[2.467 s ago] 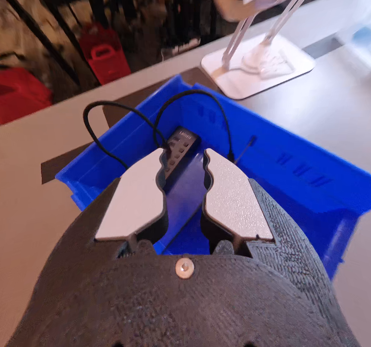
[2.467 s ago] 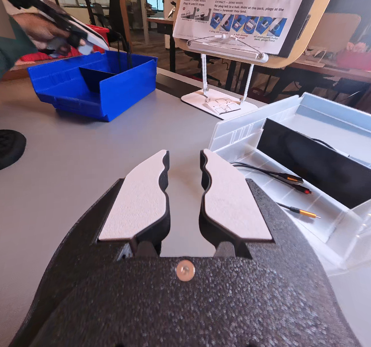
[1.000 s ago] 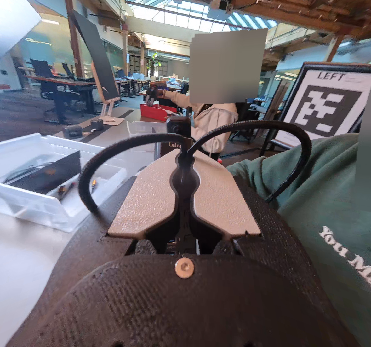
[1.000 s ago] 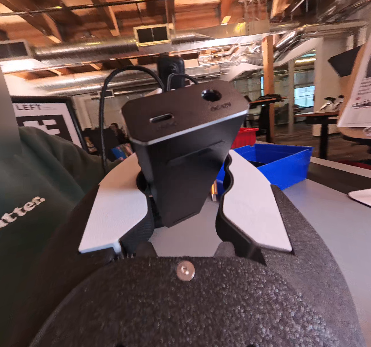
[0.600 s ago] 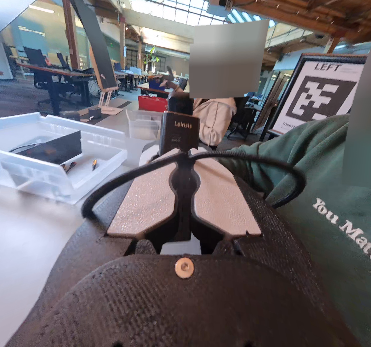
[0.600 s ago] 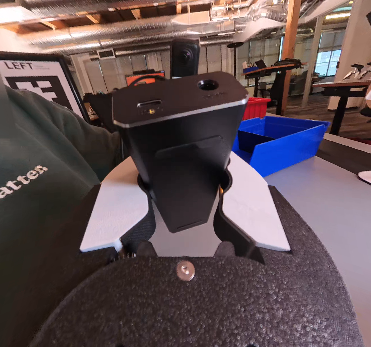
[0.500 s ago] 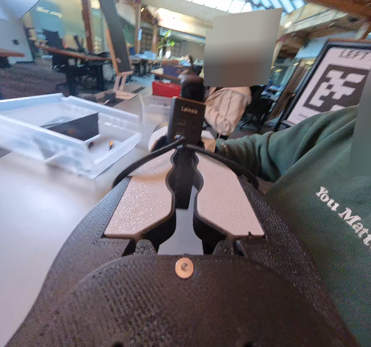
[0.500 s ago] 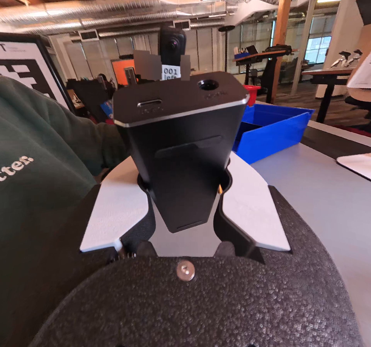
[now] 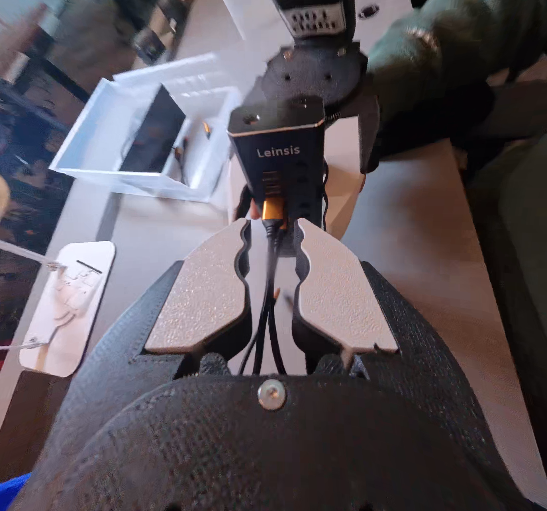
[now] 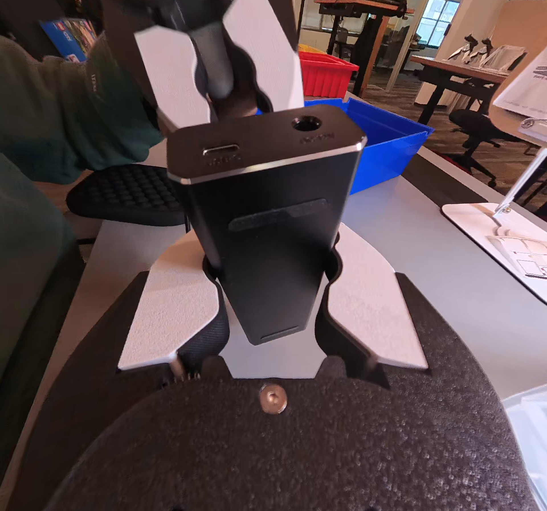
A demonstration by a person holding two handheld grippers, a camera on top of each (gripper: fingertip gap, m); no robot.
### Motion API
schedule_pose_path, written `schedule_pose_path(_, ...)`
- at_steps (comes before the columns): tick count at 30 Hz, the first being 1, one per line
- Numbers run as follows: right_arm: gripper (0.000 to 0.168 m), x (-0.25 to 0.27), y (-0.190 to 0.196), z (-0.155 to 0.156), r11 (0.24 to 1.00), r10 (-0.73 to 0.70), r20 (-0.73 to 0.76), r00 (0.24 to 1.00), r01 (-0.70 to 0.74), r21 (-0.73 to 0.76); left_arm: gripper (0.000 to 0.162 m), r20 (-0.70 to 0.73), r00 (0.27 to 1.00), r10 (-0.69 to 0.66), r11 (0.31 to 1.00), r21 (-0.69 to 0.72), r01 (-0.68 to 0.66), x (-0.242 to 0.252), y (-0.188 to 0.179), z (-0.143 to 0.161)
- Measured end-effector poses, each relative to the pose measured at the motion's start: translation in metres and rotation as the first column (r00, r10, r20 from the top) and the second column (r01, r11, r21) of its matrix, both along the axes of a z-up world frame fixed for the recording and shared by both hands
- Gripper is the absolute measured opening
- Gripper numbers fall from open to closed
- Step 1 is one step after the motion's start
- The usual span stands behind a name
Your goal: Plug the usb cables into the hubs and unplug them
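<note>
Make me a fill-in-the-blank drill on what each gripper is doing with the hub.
1. The right gripper is shut on the black ____.
2. The left gripper has its jaws ____.
3. The plug seated in the hub has an ____ metal shell.
4. Behind the hub stands a ____ bin.

Missing words: hub; open; orange; blue

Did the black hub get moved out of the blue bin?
Yes. The black hub lay inside the blue bin before; now the right tool holds it upright, nearer the camera, outside the bin.
</note>
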State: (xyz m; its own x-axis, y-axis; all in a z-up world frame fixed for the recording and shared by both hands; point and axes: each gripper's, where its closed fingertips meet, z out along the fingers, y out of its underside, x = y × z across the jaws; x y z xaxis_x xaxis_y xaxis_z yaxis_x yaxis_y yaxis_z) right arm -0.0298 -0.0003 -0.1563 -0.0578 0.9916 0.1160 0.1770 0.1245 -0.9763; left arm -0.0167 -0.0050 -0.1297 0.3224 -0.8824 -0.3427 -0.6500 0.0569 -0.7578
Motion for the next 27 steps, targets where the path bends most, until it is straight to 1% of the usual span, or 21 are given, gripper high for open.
schedule_pose_path(2,0.072,0.000,-0.002,0.000,0.999,-0.008,0.003,1.000,0.008,0.035,0.022,-0.030,0.999,-0.017,1.000,0.000,0.017,0.009,0.007,-0.010)
schedule_pose_path(4,0.072,0.002,-0.003,0.000,0.997,-0.022,0.001,1.000,0.021,0.079,0.017,-0.007,0.999,-0.045,0.998,-0.042,0.045,0.018,0.006,-0.014)
schedule_pose_path(8,0.072,0.002,0.001,0.002,0.991,-0.044,-0.017,0.999,0.046,0.127,0.017,-0.022,1.000,-0.015,0.999,-0.034,0.015,0.018,0.008,-0.014)
schedule_pose_path(14,0.069,-0.005,-0.008,0.005,0.994,0.029,-0.057,0.998,-0.023,0.105,0.017,0.043,0.999,0.003,0.998,-0.067,0.000,0.006,0.000,-0.016)
schedule_pose_path(17,0.066,-0.007,-0.011,0.008,0.994,0.042,-0.087,0.995,-0.033,0.100,0.017,0.067,0.998,0.016,0.997,-0.082,-0.011,0.002,-0.002,-0.017)
schedule_pose_path(18,0.066,-0.007,-0.013,0.008,0.994,0.062,-0.082,0.995,-0.054,0.090,0.017,0.071,0.997,0.009,0.996,-0.087,-0.002,0.002,-0.004,-0.016)
schedule_pose_path(22,0.063,-0.002,-0.028,-0.003,0.976,0.217,-0.034,0.976,-0.217,0.004,0.016,0.044,0.998,-0.050,0.992,-0.110,0.055,0.000,-0.013,-0.021)
schedule_pose_path(24,0.061,0.001,-0.034,-0.007,0.962,0.273,0.010,0.962,-0.273,0.021,0.016,0.053,0.995,-0.086,0.989,-0.115,0.091,0.001,-0.017,-0.022)
schedule_pose_path(27,0.066,-0.001,-0.043,-0.012,0.948,0.302,0.075,0.950,-0.308,0.077,0.016,0.043,0.991,-0.124,0.987,-0.099,0.128,0.004,-0.022,-0.022)
